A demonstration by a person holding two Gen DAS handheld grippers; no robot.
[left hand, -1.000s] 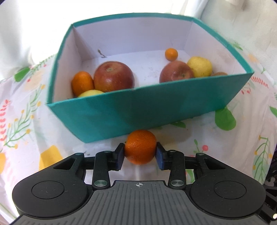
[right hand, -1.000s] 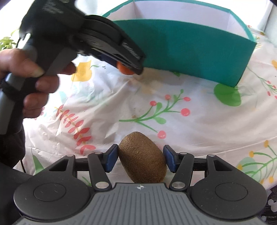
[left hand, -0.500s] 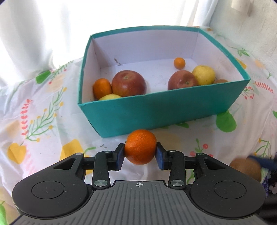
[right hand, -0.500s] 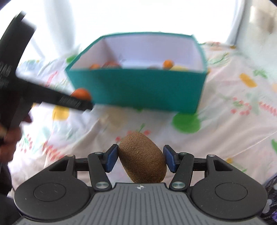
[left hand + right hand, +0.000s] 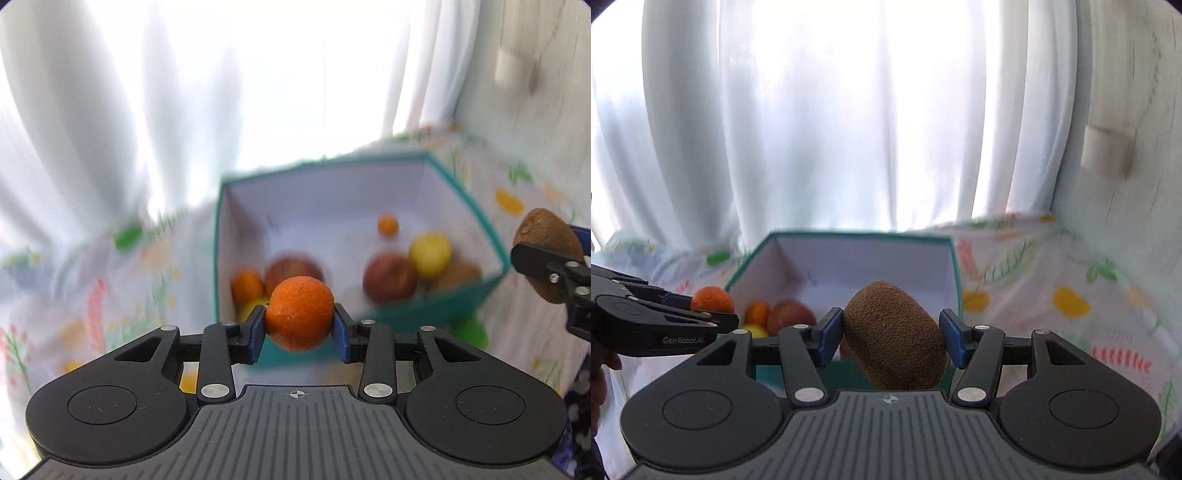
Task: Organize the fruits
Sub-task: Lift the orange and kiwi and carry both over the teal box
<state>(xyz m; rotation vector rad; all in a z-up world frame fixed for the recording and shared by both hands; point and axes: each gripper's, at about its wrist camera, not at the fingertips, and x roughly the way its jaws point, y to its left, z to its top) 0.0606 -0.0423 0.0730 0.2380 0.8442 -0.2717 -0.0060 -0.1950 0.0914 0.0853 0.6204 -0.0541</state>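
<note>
My left gripper (image 5: pixel 300 328) is shut on a small orange (image 5: pixel 299 313), held in the air just before the near wall of a teal box (image 5: pixel 402 314) with a white inside. In the box lie two red apples (image 5: pixel 389 282), a yellow fruit (image 5: pixel 430 254), an orange (image 5: pixel 246 284) and a tiny orange (image 5: pixel 388 224). My right gripper (image 5: pixel 892 341) is shut on a brown kiwi (image 5: pixel 894 338), raised in front of the same box (image 5: pixel 955 273). The kiwi (image 5: pixel 546 254) and right gripper show at the right edge of the left wrist view. The left gripper and its orange (image 5: pixel 712 299) appear at the left of the right wrist view.
The box stands on a table with a white floral cloth (image 5: pixel 1052 295). White curtains (image 5: pixel 831 118) hang behind it and a pale wall (image 5: pixel 1126 110) closes the right side. A person's hand shows at the left edge of the right wrist view.
Both grippers have risen with their fruit and tilted up, so the box now sits lower and smaller in view. The kiwi has come off the cloth and up beside the box.
</note>
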